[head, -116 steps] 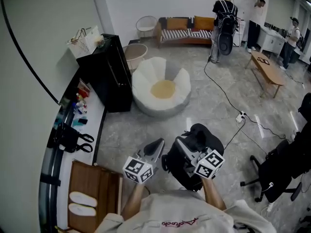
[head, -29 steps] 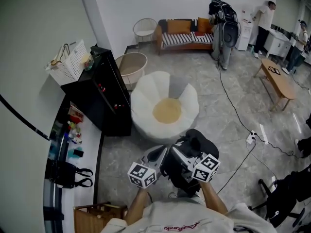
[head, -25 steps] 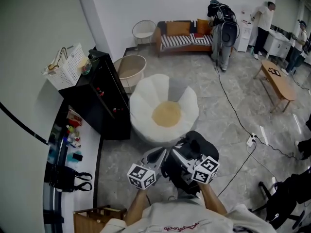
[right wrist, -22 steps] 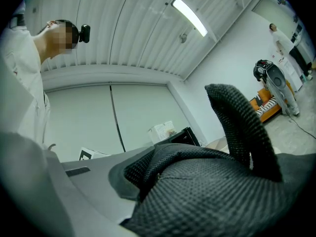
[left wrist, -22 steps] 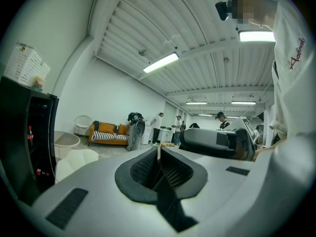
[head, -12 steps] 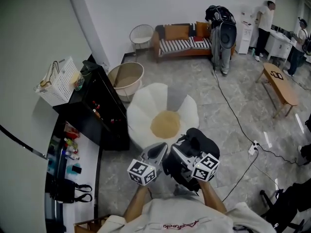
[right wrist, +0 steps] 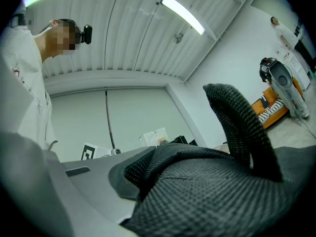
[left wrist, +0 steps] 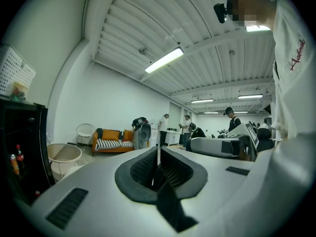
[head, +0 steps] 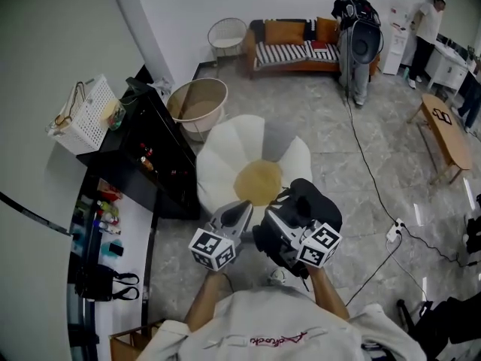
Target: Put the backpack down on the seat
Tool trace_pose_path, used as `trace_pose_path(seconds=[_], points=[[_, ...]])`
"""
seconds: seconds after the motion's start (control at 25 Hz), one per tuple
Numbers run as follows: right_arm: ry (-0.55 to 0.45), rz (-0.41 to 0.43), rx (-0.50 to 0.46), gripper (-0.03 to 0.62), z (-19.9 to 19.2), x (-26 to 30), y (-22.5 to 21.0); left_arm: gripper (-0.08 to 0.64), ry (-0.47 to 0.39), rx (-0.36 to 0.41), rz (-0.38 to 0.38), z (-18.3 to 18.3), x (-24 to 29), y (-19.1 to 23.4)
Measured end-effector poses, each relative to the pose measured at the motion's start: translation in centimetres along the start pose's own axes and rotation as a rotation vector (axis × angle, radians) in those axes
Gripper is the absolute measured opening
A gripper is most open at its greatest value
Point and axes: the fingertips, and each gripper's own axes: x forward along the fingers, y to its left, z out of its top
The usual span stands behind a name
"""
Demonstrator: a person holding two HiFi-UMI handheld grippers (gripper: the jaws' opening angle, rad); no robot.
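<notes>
Right gripper (head: 278,222) clamped on backpack (head: 312,205), held off the floor just short of seat (head: 225,156) | left gripper (head: 239,215) pinched closed, empty, beside backpack | progress: backpack near seat, not yet set down

The backpack (head: 314,201) is black, the seat (head: 224,156) white (tan centre).
</notes>
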Motion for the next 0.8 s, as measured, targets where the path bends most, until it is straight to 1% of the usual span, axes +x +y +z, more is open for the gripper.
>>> trace_pose_path(seconds=[0.16,0.32,0.6,0.8], points=[[0.026,0.004,0.036,0.032,-0.8,-0.1,-1.8,0.043,0.013,-0.016,0.042,-0.5,0.4,1.4],[0.031,0.006,0.072,0.032,-1.4,-0.2,-2.9,0.043,0.025,-0.037,0.073,-1.4,0.6,2.3],[0.065,0.011,0.092,0.032,-2.1,-0.4,-3.8,0.043,0.026,-0.057,0.094,-1.8,1.3,2.4],[0.077,0.030,0.079,0.032,-2.0,0.4,-4.1,0.043,0.024,-0.041,0.091,-1.2,1.9,2.9]])
